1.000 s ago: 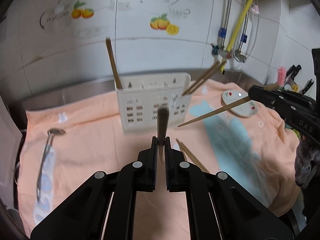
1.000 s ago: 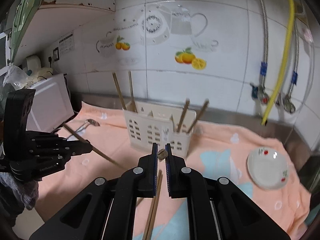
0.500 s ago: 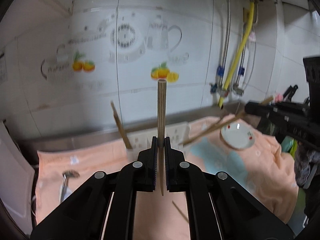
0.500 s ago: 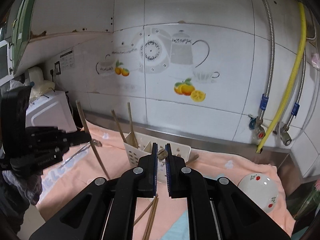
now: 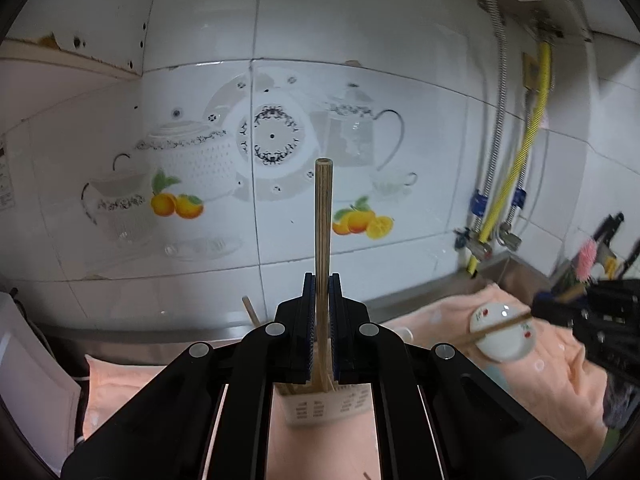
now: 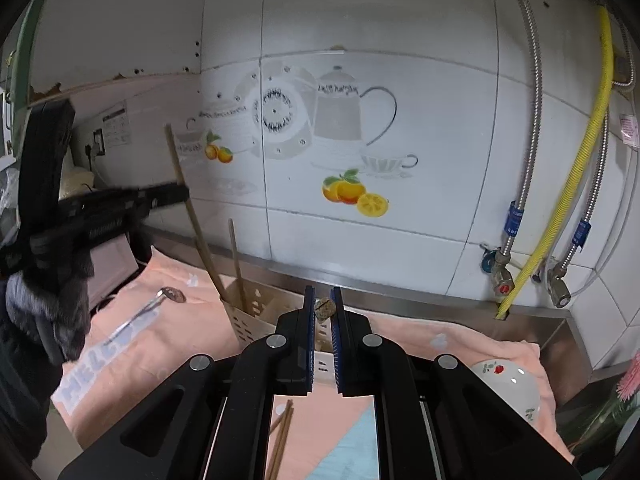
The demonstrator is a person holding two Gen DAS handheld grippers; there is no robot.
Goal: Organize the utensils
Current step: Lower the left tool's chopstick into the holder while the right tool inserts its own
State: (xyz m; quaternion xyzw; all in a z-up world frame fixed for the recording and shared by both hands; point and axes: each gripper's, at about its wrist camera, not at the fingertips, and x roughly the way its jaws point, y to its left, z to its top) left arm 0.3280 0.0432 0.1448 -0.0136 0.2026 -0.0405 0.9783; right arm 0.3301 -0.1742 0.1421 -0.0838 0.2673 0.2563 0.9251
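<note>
My left gripper is shut on a wooden chopstick held upright, its lower end reaching into the cream utensil holder below. In the right wrist view the left gripper shows that same chopstick slanting into the holder, beside another chopstick standing there. My right gripper is shut on a chopstick whose end shows between the fingers; in the left view this gripper holds it at the right.
A peach towel covers the counter. A metal spoon lies at left, two loose chopsticks lie in front of the holder, and a small white dish sits at right. Hoses and valves hang on the tiled wall.
Both grippers have risen and tilted upward, so the wall fills the views. The left chopstick has swung from lying forward to upright, with its lower end now at the holder.
</note>
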